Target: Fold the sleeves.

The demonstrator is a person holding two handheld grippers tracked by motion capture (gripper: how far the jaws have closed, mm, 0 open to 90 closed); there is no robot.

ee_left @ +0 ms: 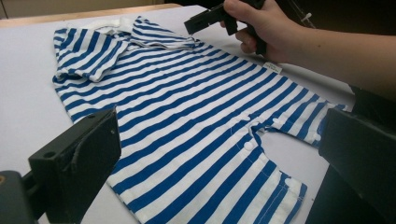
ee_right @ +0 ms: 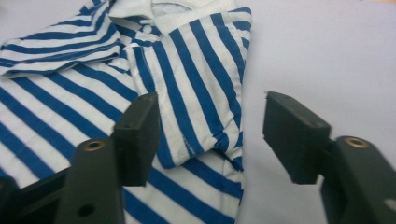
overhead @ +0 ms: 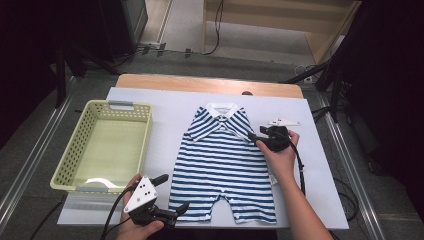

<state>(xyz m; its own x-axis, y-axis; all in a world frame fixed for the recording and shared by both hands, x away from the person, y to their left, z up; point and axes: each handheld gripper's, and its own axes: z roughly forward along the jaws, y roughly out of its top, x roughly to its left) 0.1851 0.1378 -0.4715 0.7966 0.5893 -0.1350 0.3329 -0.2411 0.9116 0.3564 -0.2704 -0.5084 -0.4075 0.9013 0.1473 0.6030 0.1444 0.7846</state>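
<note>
A small blue-and-white striped cotton romper with a white collar (overhead: 221, 160) lay flat, front up, on the white sheet-covered table (overhead: 320, 165), collar toward the far edge and its two short legs toward the person. Both short sleeves were folded inward over the chest.

The right gripper (overhead: 259, 137) hovered at the garment's right shoulder, held by the person's right hand (overhead: 280, 152). In the right gripper view its two black jaws stood apart, one over the striped cloth and the other over bare white table, with the folded right sleeve (ee_right: 205, 93) lying between and just ahead of them; the pads pressed on nothing.

The left gripper (overhead: 172, 197) sat at the near left corner of the romper, beside its left leg hem, gripped by the left hand (overhead: 137, 227). Its jaws also stood wide apart in the left gripper view, the striped fabric spread out beyond them, no cloth clamped.

A pale yellow perforated plastic basket (overhead: 75, 160) rested to the left of the garment, apart from it.
</note>
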